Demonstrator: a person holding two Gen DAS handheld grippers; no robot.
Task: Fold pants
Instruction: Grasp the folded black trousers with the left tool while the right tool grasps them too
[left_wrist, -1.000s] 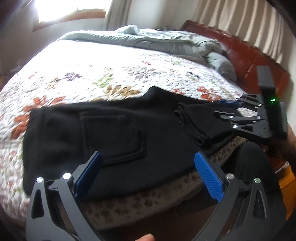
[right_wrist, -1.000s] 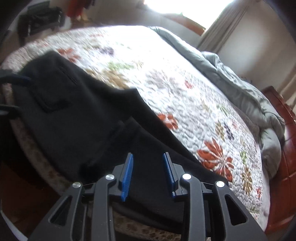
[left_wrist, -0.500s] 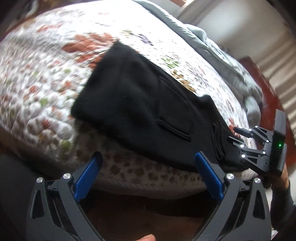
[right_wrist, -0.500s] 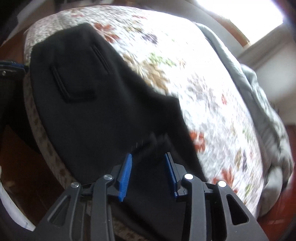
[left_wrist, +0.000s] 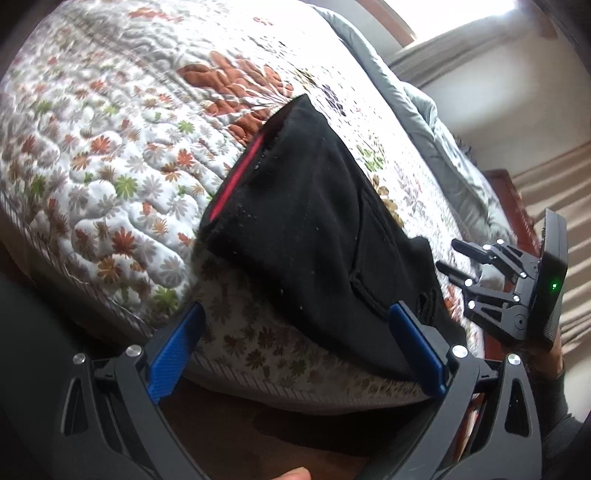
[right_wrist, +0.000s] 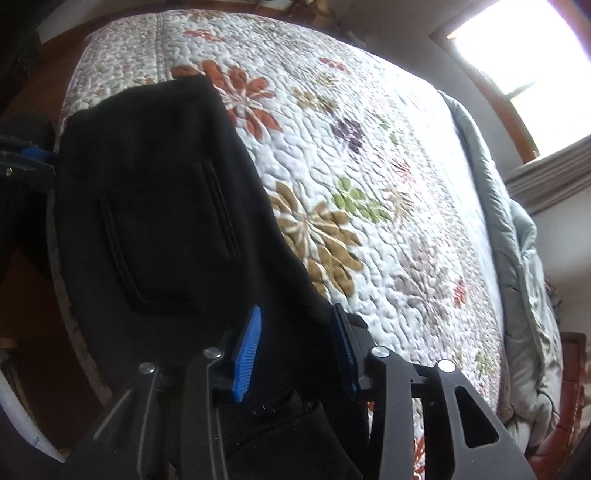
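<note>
Black pants (left_wrist: 317, 236) lie folded on the near edge of a floral quilted bed, waistband with a red inner strip at the far left end; they also fill the right wrist view (right_wrist: 159, 221), back pocket up. My left gripper (left_wrist: 295, 350) is wide open and empty, off the bed's near edge below the pants. My right gripper (right_wrist: 295, 343) is open over the folded leg end of the pants, with black cloth between and under its jaws; it does not pinch the cloth. It also shows in the left wrist view (left_wrist: 450, 258).
The quilted bed (right_wrist: 369, 155) runs far and right. A grey duvet (right_wrist: 517, 258) is bunched along the far side by a red-brown headboard (left_wrist: 517, 206). Wooden floor (left_wrist: 258, 435) lies below the bed edge. A bright window (right_wrist: 517, 44) is behind.
My left gripper has swung left and back from the bed edge, so the waistband end shows. My right gripper has moved further along the pants, still open.
</note>
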